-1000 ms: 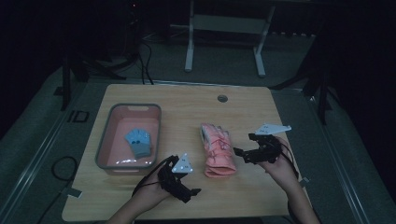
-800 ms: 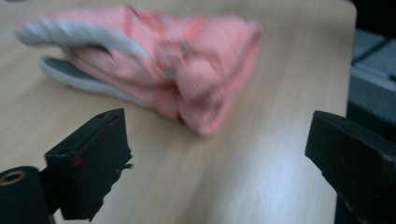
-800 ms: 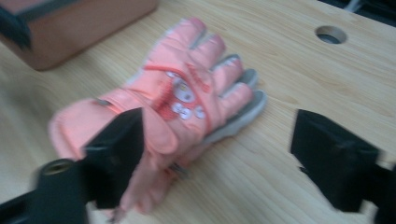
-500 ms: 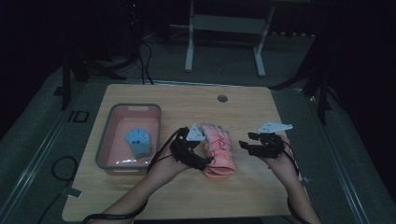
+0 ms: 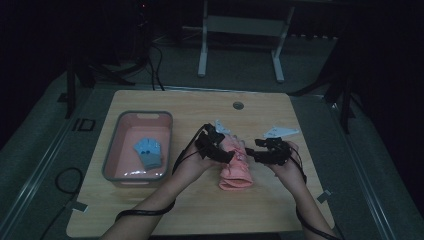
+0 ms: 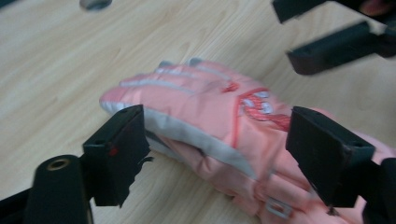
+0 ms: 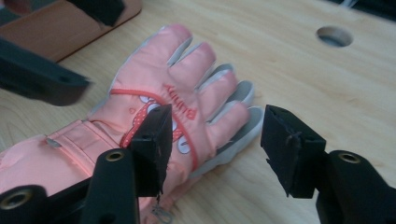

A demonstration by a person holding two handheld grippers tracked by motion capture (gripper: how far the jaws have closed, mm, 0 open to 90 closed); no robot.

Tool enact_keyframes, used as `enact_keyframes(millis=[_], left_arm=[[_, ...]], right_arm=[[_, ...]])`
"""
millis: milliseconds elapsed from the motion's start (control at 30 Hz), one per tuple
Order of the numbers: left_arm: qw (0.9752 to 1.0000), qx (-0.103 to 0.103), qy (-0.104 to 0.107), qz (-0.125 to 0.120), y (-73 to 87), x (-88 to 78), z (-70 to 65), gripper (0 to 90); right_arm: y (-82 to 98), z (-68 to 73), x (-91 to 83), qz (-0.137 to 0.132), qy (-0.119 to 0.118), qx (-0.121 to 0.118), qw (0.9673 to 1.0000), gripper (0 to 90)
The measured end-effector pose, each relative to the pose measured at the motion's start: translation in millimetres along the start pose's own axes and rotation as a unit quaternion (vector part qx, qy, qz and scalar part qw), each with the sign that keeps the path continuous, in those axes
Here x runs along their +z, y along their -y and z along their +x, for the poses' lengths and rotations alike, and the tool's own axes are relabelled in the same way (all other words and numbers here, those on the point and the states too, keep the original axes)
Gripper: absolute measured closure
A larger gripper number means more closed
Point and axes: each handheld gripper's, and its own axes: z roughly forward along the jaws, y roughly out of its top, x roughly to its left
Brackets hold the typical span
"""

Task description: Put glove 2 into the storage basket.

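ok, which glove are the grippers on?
The pink glove on the bare table, both grippers at it; the blue glove lies apart in the tray.

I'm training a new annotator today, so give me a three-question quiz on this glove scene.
1. True or false: the pink glove lies inside the pink bin.
2. What lies in the bin? A) blue glove B) towel C) cup
3. Which claw has the pink glove's body between its jaws: the left claw or the right claw?

Key:
1. False: it lies on the wooden table, right of the bin.
2. A
3. The left claw, its jaws just closing on both sides; whether they press is unclear. The right claw's jaws are at the fingertips.
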Motion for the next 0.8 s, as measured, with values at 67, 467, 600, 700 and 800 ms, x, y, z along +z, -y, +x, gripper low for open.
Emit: enact_keyframes(millis=[67,467,600,700,800], left_arm=[[0.9997,-0.019,0.014,0.004,3.5,7.2,4.0,20.4],[0.9888,-0.12,0.077,0.045,40.1,55.6,23.2,20.0],[0.9799,-0.156,0.114,0.052,47.0,66.4,30.2,20.0],[0.9768,-0.156,0.137,0.051,47.4,69.0,32.0,23.6],[0.9737,-0.149,0.167,0.042,46.8,68.6,32.2,43.6]], right_arm=[[2.4,1.7,7.6,0.009,-0.005,0.006,0.9999,41.1],[26.7,-8.3,49.3,0.09,-0.039,0.099,0.9902,35.6],[29.4,-13.6,60.4,0.111,-0.059,0.126,0.984,36.1],[33.8,-21.5,66.3,0.116,-0.099,0.161,0.9751,44.8],[33.9,-18.4,65.1,0.108,-0.11,0.148,0.977,63.5]])
